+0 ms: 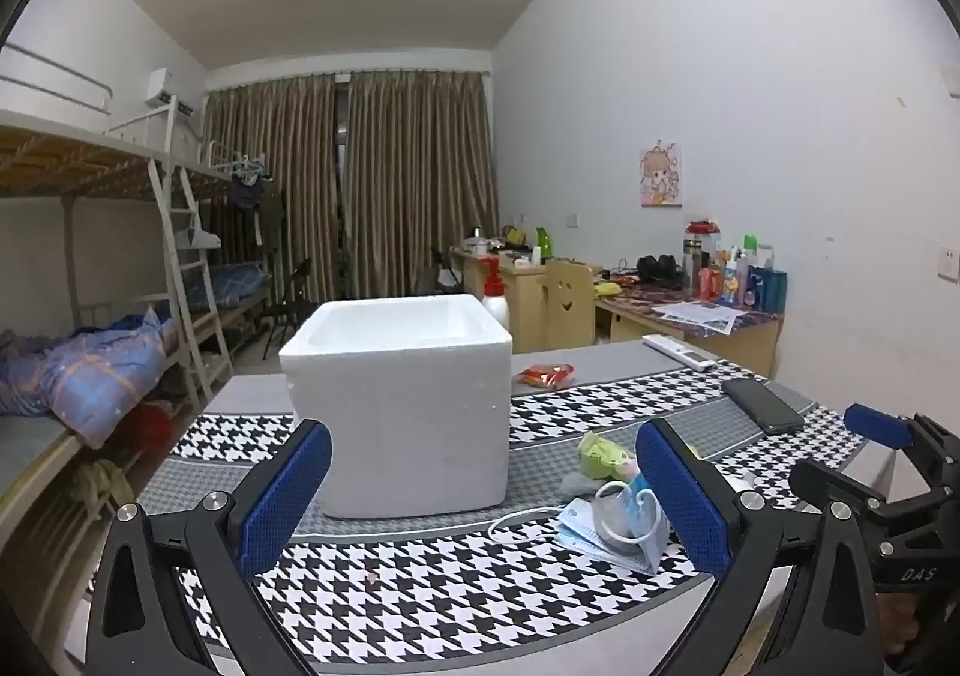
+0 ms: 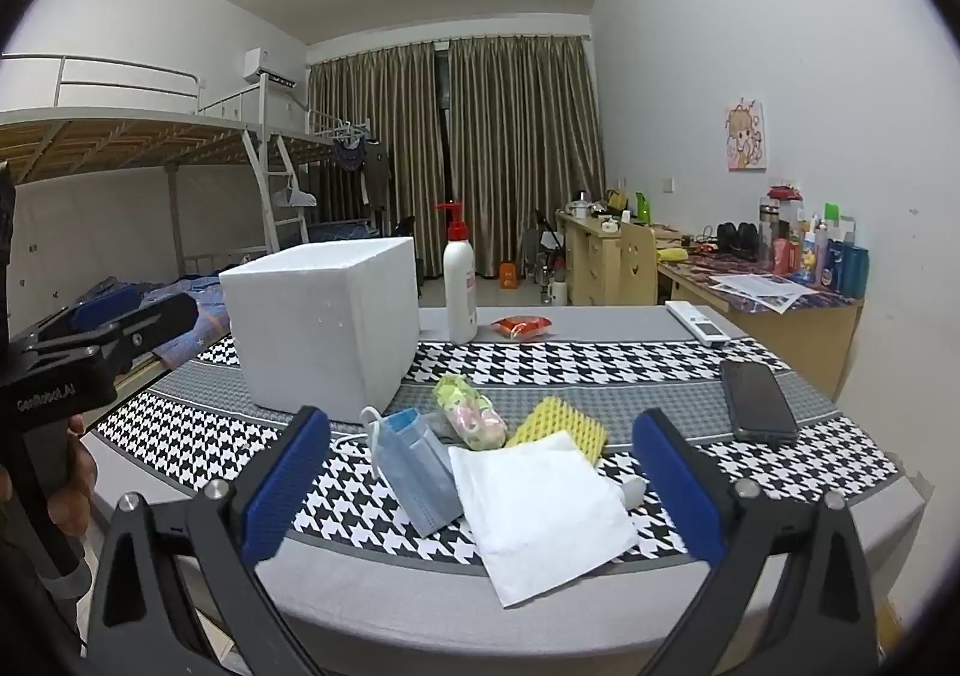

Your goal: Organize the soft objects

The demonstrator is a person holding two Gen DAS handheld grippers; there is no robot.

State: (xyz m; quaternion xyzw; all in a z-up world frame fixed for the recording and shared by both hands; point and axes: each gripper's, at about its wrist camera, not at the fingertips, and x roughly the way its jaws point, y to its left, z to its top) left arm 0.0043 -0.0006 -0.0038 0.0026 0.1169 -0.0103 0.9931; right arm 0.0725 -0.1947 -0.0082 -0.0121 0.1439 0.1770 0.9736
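**Both tongs wide open, soft things waiting by the foam box**

Left tongs (image 1: pixel 483 502) spread wide above the table (image 1: pixel 420 610), nothing between the blue pads, pointed at the white foam box (image 1: pixel 399 406). Right tongs (image 2: pixel 480 487) just as wide, empty too, hovering over the pile. And the pile sits just right of the foam box's near corner: a blue face mask (image 2: pixel 414 466) propped up closest to the box, a white cloth (image 2: pixel 540 514) lying flat beside it, a yellow sponge (image 2: pixel 561 427) partly tucked under that cloth's far edge, and a small green-and-pink plush toy (image 2: pixel 468 412) just behind. Further right of the box, a black phone (image 2: pixel 757 400). Behind the box, a white pump bottle (image 2: pixel 459 280) and a red snack packet (image 2: pixel 521 326).
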